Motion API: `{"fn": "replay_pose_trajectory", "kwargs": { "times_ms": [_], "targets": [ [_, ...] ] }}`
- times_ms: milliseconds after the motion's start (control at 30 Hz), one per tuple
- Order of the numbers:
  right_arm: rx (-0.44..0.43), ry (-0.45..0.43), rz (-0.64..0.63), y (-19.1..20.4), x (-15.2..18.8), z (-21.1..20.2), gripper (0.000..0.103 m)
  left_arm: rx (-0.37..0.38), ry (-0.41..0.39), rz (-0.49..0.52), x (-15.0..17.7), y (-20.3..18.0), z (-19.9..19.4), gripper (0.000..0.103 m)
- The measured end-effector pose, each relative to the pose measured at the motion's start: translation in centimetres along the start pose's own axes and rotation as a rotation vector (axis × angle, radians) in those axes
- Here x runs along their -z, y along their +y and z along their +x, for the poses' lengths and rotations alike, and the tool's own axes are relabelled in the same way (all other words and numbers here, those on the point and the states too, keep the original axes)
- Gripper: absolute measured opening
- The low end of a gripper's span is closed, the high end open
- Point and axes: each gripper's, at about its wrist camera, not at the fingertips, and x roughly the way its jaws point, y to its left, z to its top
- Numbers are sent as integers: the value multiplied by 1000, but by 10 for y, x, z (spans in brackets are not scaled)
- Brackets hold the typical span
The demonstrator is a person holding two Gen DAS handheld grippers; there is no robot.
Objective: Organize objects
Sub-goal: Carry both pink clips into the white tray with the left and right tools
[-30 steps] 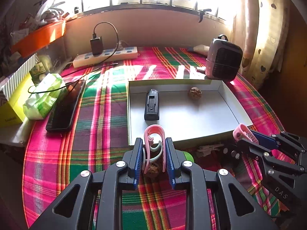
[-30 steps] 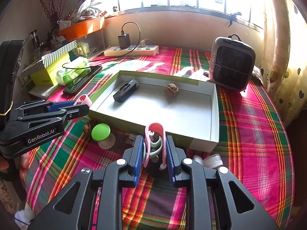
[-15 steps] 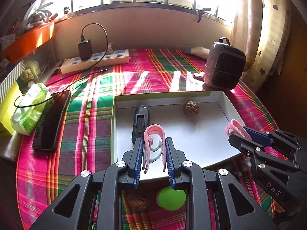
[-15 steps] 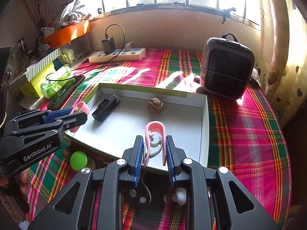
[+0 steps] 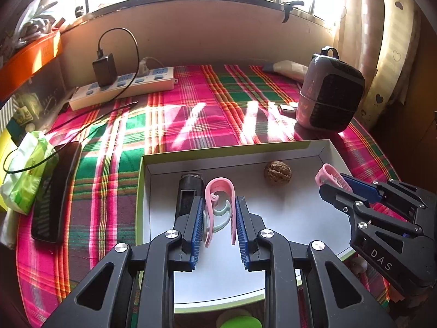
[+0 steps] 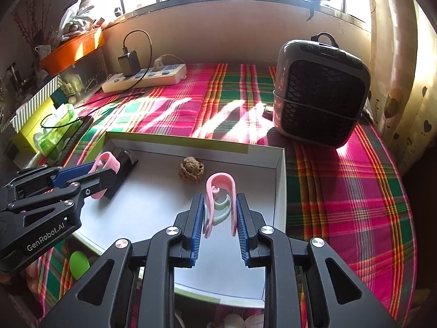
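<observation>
Carrying 2 clips over the box | left gripper clenched on a pink clip, right gripper clenched on its clip | we judge both held tilted down for release beside walnut and black item

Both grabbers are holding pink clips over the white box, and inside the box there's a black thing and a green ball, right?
Almost. The round thing in the white box is a brown walnut, not a green ball, as the right wrist view shows. The rest holds: the left gripper and right gripper each grip a pink clip over the box, and the black thing lies inside.
</observation>
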Motion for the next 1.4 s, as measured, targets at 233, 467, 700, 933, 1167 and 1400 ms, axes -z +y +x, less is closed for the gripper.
{"fn": "replay_pose_trajectory", "kwargs": {
  "times_ms": [233, 467, 700, 933, 1167, 1400],
  "targets": [
    [7, 33, 11, -7, -9, 20, 24, -4, 39, -2, -9, -2, 22, 21],
    [6, 51, 15, -10, -13, 32, 24, -6, 50, 1, -15, -3, 33, 21],
    [13, 66, 22, -14, -14, 41, 24, -11, 63, 7, -17, -3, 42, 21],
    [20, 63, 14, -12, -15, 43, 24, -10, 67, 11, -18, -4, 47, 21],
    [26, 59, 13, -12, -15, 43, 24, -5, 75, 7, -18, -5, 51, 21],
    [28, 61, 15, -12, -15, 44, 24, -4, 76, 5, -18, -5, 52, 21]
  ]
}}
